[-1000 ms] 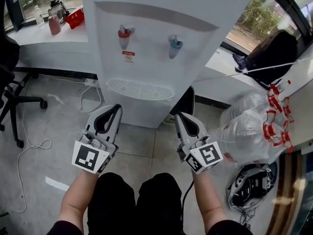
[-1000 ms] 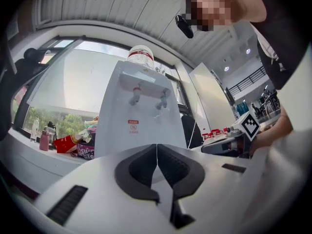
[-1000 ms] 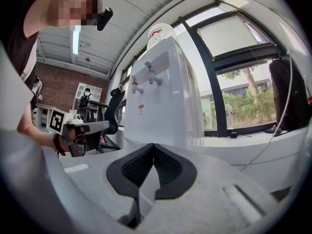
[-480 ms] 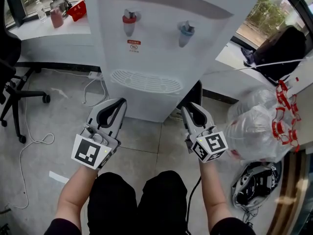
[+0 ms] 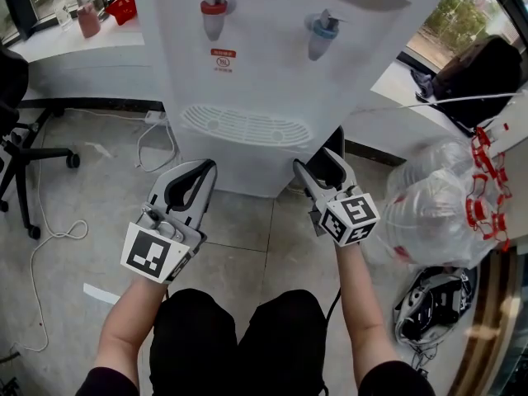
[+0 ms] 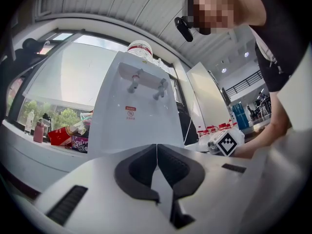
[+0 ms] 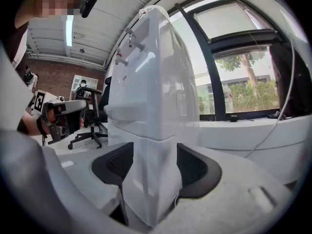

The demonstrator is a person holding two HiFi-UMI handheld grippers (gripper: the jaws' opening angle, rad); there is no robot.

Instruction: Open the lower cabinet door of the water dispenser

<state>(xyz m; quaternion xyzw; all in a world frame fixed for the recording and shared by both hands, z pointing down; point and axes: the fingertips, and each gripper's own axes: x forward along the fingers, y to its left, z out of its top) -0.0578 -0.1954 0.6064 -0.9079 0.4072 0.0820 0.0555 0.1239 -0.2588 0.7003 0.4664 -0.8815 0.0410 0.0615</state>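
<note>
The white water dispenser (image 5: 272, 56) stands ahead, with a red tap (image 5: 213, 8) and a blue tap (image 5: 322, 31) above a drip grille. Its lower cabinet front (image 5: 239, 170) shows only as a short strip below the grille. My left gripper (image 5: 198, 172) hovers shut and empty in front of that strip; its pads (image 6: 157, 150) meet. My right gripper (image 5: 320, 165) is at the cabinet's lower right corner with its jaws opening wide. In the right gripper view (image 7: 148, 167) the dispenser's corner edge (image 7: 151, 82) lines up between the pads, which do not press on it.
An office chair (image 5: 25, 163) and loose cables (image 5: 49, 238) are on the floor at left. A clear bag of red-capped bottles (image 5: 437, 213) sits at right, dark gear (image 5: 433, 304) below it. A window ledge (image 5: 82, 52) with bottles runs behind.
My right gripper's jaws have gone from shut to wide open, and it has moved forward toward the dispenser's lower right corner. The left gripper has barely shifted.
</note>
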